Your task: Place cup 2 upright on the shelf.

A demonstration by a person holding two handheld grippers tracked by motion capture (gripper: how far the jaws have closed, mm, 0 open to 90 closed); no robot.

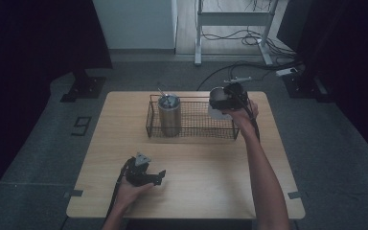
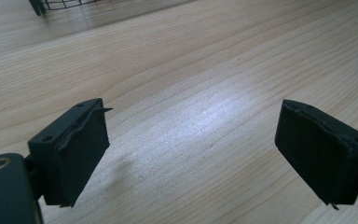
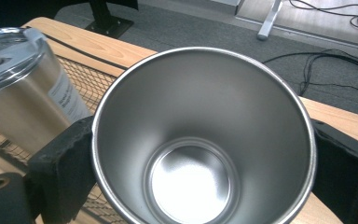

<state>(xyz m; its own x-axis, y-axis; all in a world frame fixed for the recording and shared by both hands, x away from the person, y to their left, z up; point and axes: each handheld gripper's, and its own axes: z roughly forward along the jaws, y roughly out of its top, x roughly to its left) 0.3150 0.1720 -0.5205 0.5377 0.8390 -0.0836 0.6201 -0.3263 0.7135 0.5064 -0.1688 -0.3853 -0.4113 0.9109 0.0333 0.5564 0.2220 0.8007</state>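
The right gripper (image 1: 222, 99) pinches an empty steel cup (image 3: 200, 140) by its sides, held above the right end of the wire basket (image 1: 191, 129) near the table's (image 1: 191, 191) far edge. A lidded tumbler (image 1: 169, 115) stands in the basket's left end. The left gripper (image 1: 159, 176) rests near the front-left corner, jaws spread wide with nothing between them.

- Left gripper (image 1: 159, 176): we record a black housing, a grey three-cornered plate on top, and a dark cable trailing back along the forearm.
- Its pads (image 2: 81, 154), seen in the left gripper view: black rectangular blocks with small screw holes; edges frayed; a round metal eyelet at lower left.
- Right gripper (image 1: 220, 98): black body, black cable along the wrist.
- Forearms: bare, no sleeves showing.
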